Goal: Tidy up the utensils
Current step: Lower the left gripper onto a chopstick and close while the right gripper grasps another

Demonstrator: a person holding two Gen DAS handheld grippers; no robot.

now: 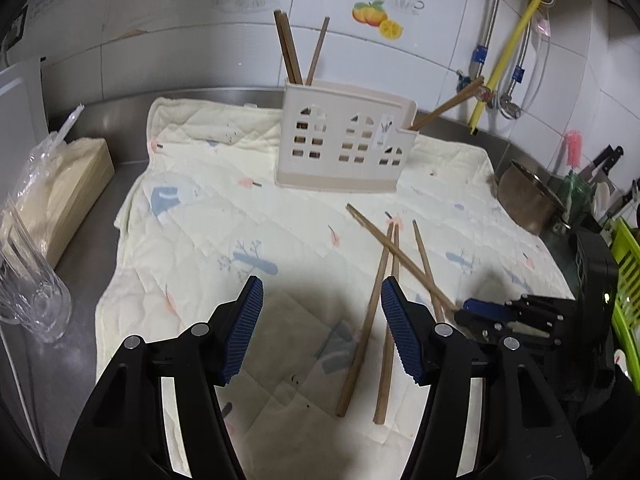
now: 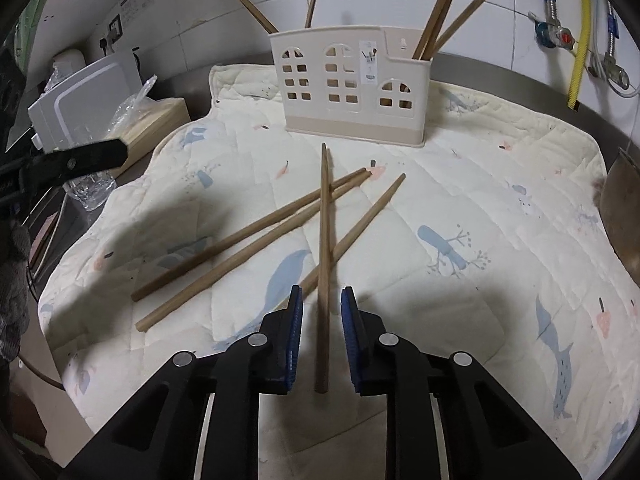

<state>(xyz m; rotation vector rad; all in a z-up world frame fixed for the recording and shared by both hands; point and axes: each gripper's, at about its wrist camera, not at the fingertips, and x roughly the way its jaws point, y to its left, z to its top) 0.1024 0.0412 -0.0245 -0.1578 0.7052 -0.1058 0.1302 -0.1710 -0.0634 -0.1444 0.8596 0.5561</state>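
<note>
R gripper (image 2: 321, 312) straddles chopstick (image 2: 323, 240) (untouched) — L view: pot (image 1: 528, 196).

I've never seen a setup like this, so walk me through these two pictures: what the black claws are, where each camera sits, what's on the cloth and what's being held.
A person holds a two-finger claw in each hand, each with a camera looking along its fingers. One picture is from the left claw, open over the quilted cloth and holding nothing. The other is from the right claw, its blue pads either side of one chopstick but not visibly pressing it. Three more loose chopsticks lie crossed beside it. Behind stands a house-shaped utensil holder already holding several.
</note>
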